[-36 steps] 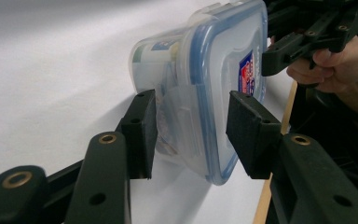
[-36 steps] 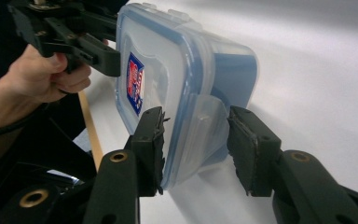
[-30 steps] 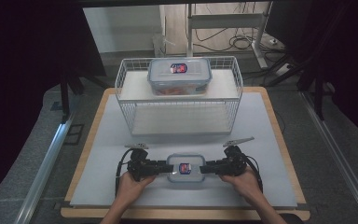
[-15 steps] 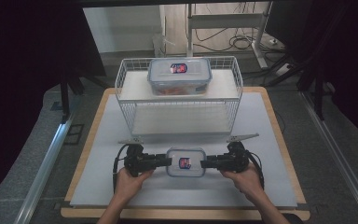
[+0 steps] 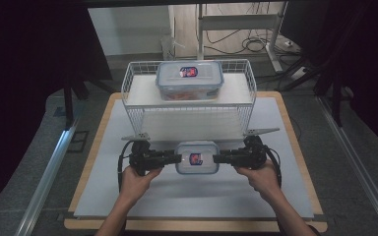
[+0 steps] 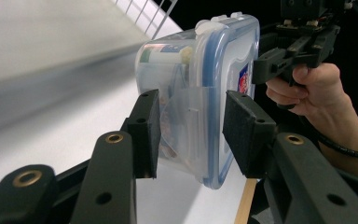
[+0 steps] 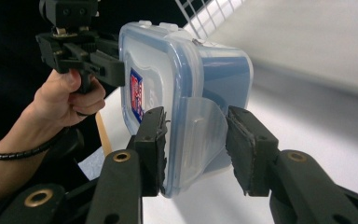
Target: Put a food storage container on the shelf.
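Counting first, we see two clear food boxes with blue-rimmed lids, one white wire basket, one white board, two grippers and two hands. Taking the basket as our landmark, the far box sits on top of it near the middle of its upper shelf, while the near box is in front of the basket, between it and us, lifted clear of the board. We hold that box from both ends: the left gripper reaches in from its left end and the right gripper from its right end, so the box lies straight between the two tools, lid up. In the left gripper view the two black pads stand above and below the box's end with the clear lid flap between them, closed onto that end. In the right gripper view the pads likewise pinch the other end, one pad on the lid, one under the base. Our left hand and right hand grasp the handles.
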The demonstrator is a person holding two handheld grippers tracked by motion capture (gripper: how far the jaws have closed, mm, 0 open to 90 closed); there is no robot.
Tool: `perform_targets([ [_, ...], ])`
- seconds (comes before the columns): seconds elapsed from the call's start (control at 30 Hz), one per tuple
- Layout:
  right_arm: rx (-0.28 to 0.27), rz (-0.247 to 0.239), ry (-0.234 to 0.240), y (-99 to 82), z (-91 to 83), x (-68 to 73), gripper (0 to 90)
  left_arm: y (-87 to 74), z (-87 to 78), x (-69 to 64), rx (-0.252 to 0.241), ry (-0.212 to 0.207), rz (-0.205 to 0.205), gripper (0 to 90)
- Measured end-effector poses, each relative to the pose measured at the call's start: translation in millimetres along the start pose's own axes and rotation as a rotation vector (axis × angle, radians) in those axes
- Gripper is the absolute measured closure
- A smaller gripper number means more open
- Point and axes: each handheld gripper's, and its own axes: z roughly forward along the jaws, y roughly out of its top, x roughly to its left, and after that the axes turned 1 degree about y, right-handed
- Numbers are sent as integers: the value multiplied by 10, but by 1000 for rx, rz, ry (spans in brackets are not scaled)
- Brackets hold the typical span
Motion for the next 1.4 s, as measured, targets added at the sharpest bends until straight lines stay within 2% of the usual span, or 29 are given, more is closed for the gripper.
perform_targets([
  [0.17,-40,-20,-10,229,-99,89,585,238,-72,-122,-11,18,47,574],
  [0.4,-67,-44,-13,497,-198,173,585,526,-152,-202,-30,29,69,573],
  [0.8,-108,-43,-11,997,-297,250,584,1076,-307,-271,-48,50,80,569],
  [1.07,-136,-49,-8,1360,-341,317,584,1455,-446,-310,-79,66,84,567],
  [1.4,-176,-60,-16,1862,-353,349,580,1920,-572,-250,-121,77,74,567],
])
